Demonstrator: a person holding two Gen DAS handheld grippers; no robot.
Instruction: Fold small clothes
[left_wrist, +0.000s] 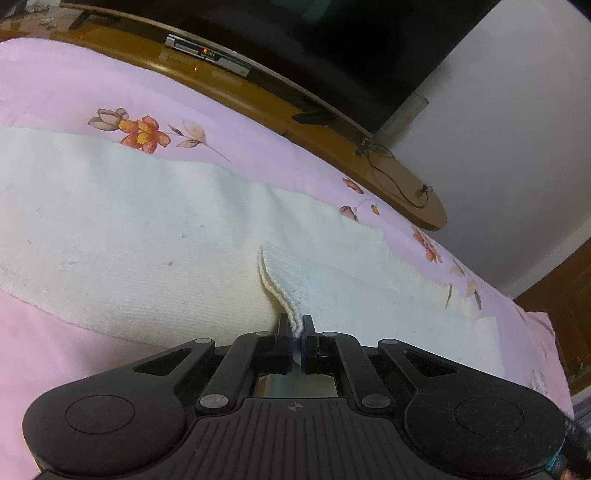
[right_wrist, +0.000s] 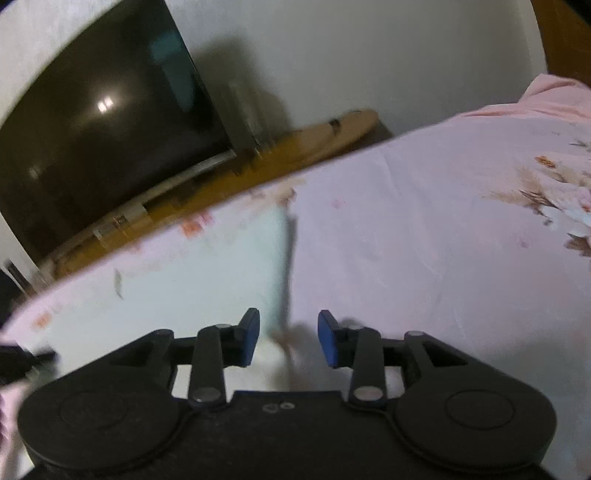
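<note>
Black left gripper (left_wrist: 295, 332) sits closest, its jaws pinched shut on a folded edge of the white knitted cloth (left_wrist: 129, 229). Only this view shows the ribbed knit and tiny dark specks. The cloth lies flat on the pink flowered bed sheet (left_wrist: 92, 85). The right view is blurry; there the right gripper (right_wrist: 289, 341) has open jaws with the cloth's edge between them, untouched.

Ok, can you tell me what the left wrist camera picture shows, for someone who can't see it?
A black left hand-held gripper is shut on the ribbed edge of a white knitted garment that lies on a pink flowered bedsheet. Behind the bed stand a curved wooden shelf and a dark TV screen.
</note>
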